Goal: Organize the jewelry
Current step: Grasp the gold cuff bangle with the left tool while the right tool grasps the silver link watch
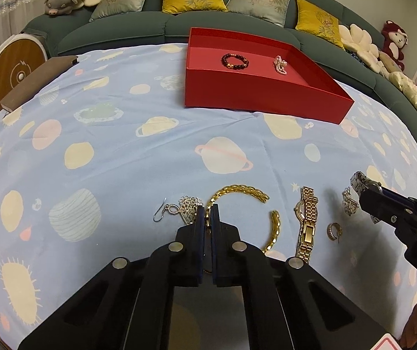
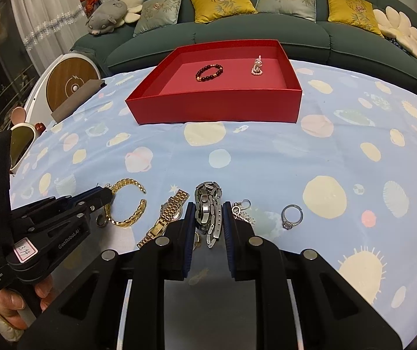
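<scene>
My left gripper [image 1: 207,213] is shut on the left side of an open gold cuff bracelet [image 1: 237,189] that lies on the blue planet-print cloth; the right wrist view shows that bracelet [image 2: 129,218] as well. My right gripper [image 2: 208,210] is shut on a silver watch [image 2: 207,195] whose band hangs between the pads. The red box [image 1: 266,96] stands at the back, with a dark beaded bracelet [image 1: 235,61] and a pearl piece [image 1: 279,64] inside. A gold watch [image 1: 307,218] lies between the two grippers.
Silver flower earrings [image 1: 179,208] lie left of the cuff. A small hoop [image 1: 333,231] and a silver pendant [image 1: 349,202] lie right of the gold watch. A ring [image 2: 291,217] sits further right. A brown block [image 1: 39,81] rests at the table's left edge, and a green sofa [image 1: 120,29] stands behind.
</scene>
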The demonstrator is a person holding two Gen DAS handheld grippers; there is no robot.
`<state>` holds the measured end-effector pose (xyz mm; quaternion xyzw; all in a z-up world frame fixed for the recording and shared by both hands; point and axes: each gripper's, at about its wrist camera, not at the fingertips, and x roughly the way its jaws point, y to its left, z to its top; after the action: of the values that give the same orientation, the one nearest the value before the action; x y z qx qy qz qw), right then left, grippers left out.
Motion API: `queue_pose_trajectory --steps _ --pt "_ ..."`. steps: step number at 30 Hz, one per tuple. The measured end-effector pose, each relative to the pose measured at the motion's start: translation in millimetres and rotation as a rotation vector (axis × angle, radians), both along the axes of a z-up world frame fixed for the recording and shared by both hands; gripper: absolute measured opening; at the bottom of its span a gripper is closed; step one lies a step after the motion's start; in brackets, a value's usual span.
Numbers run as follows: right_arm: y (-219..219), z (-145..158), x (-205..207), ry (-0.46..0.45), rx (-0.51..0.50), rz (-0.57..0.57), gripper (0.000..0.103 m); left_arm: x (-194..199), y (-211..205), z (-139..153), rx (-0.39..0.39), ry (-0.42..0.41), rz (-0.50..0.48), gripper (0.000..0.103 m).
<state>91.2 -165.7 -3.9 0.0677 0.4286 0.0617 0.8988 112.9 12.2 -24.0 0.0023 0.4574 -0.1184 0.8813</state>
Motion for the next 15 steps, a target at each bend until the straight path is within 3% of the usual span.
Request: queue_pose_trajectory --steps 15 --pt "-0.4 7.7 1.4 -0.021 0.013 -0.008 0.018 -14.5 0.1 34.2 -0.093 -0.047 -0.056 0.0"
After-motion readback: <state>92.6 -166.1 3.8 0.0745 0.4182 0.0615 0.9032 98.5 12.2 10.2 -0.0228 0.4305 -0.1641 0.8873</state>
